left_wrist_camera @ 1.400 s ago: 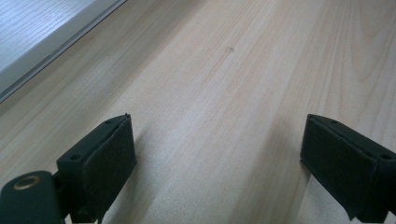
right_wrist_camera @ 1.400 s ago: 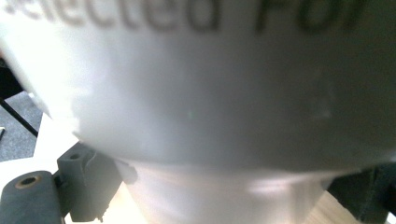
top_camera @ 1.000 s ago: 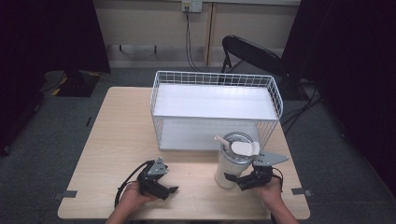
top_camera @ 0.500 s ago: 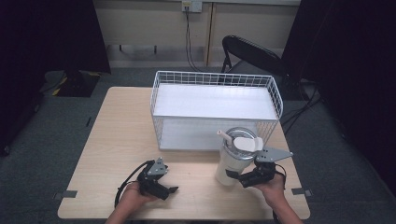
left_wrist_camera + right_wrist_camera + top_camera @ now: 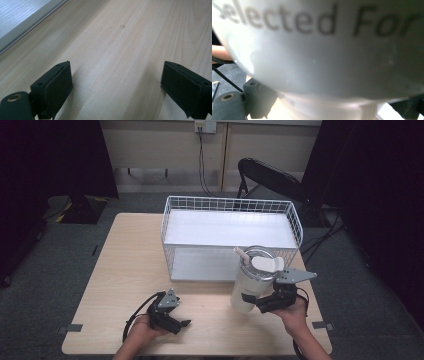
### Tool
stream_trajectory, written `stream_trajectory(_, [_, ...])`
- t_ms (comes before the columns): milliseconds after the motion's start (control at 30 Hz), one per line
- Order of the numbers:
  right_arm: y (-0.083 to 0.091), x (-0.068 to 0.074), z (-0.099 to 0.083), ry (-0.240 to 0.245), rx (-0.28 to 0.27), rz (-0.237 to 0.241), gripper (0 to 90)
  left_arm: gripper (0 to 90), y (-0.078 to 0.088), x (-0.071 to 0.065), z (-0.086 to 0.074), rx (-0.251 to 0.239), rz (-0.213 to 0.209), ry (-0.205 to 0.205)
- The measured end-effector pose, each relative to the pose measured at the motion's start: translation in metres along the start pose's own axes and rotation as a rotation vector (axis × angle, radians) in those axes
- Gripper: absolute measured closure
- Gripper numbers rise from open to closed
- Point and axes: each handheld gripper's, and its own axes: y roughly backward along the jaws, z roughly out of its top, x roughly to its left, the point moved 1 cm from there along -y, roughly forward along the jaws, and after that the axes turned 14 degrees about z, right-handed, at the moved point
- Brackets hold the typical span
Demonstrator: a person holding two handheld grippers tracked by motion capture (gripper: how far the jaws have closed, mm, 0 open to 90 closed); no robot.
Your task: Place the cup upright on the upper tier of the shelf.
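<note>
1. Right gripper [image 5: 267, 304] at 5 o'clock on the bench [image 5: 125, 265], fingers clamped on the lower body of the white tumbler [image 5: 252, 282]; in the right gripper view, tumbler wall [image 5: 319, 50] pressed between both fingers, blurred lettering across it.
2. Tumbler upright, lidded, straw [image 5: 241, 256] standing from the lid, positioned just in front of the wire basket [image 5: 230, 237], near its front right corner. Contact between tumbler base and bench: cannot tell.
3. Left gripper [image 5: 172, 320] low at 7 o'clock, fingers [image 5: 53, 87] apart, nothing between them, bare wood beneath.
4. Risk: low grasp on a tall, smooth body. Probable result of any quick tilt: top-heavy swing, slip through the fingers, or topple onto the bench.
5. Risk: basket front rim close behind the tumbler. Probable result of a forward move without enough lift: lid or straw catching the wire, tumbler knocked askew.
6. Risk: contents unknown; spill possible through the straw opening if tipped.
7. Compared with one second earlier: tumbler and right gripper shifted slightly toward 12 o'clock and apparently higher against the basket front. Left gripper unchanged in place and opening. Basket unmoved.
</note>
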Motion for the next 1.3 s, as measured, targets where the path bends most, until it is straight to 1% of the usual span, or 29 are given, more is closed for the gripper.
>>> stream_trajectory(67, [0.0,0.0,0.001,-0.002,0.001,-0.001,9.7,9.6,0.0,0.0,0.0,0.0,0.0,0.001])
stream_trajectory(133, [0.0,0.0,0.008,-0.001,0.002,0.001,9.7,9.6,0.0,0.0,0.0,0.001,-0.001,0.0])
stream_trajectory(233, [0.0,0.001,0.012,-0.002,-0.003,0.004,9.7,9.5,0.0,0.0,0.0,0.001,-0.001,0.0])
stream_trajectory(300, [0.0,0.001,0.015,-0.007,-0.004,0.007,9.7,9.6,0.0,0.0,0.0,0.001,-0.001,0.0])
stream_trajectory(367, [-0.001,0.001,0.021,-0.018,-0.002,0.012,9.7,9.6,0.0,0.0,0.0,0.001,-0.001,0.0])
stream_trajectory(500, [-0.001,-0.001,0.029,-0.03,0.009,0.008,9.8,9.6,0.0,0.0,0.0,0.0,-0.001,0.001])
stream_trajectory(533, [-0.001,-0.001,0.029,-0.03,0.009,0.008,9.8,9.6,0.0,0.0,0.0,0.0,-0.001,0.001])
stream_trajectory(600, [0.0,-0.001,0.034,-0.041,0.006,0.009,9.8,9.6,0.0,0.0,0.0,0.0,-0.001,0.0])
stream_trajectory(900, [0.001,-0.001,0.049,-0.049,0.004,0.018,9.8,9.6,0.0,0.0,0.0,0.0,0.0,0.001])
stream_trajectory(1000, [0.002,-0.001,0.053,-0.046,0.004,0.014,9.8,9.5,0.0,0.0,0.0,0.0,-0.001,0.001])
stream_trajectory(1033, [0.004,-0.001,0.058,-0.054,0.003,0.013,9.8,9.5,0.0,0.0,0.0,0.0,-0.001,0.001])
stream_trajectory(1067, [0.004,-0.001,0.06,-0.056,0.004,0.014,9.8,9.6,0.0,0.0,0.0,0.0,0.0,-0.003])
stream_trajectory(1267, [0.005,0.001,0.069,-0.051,0.024,0.005,9.8,9.6,0.0,0.0,0.0,0.0,0.0,-0.003])
stream_trajectory(1300, [0.004,0.001,0.07,-0.051,0.019,0.005,9.8,9.6,0.0,0.0,0.0,0.0,0.0,-0.003])
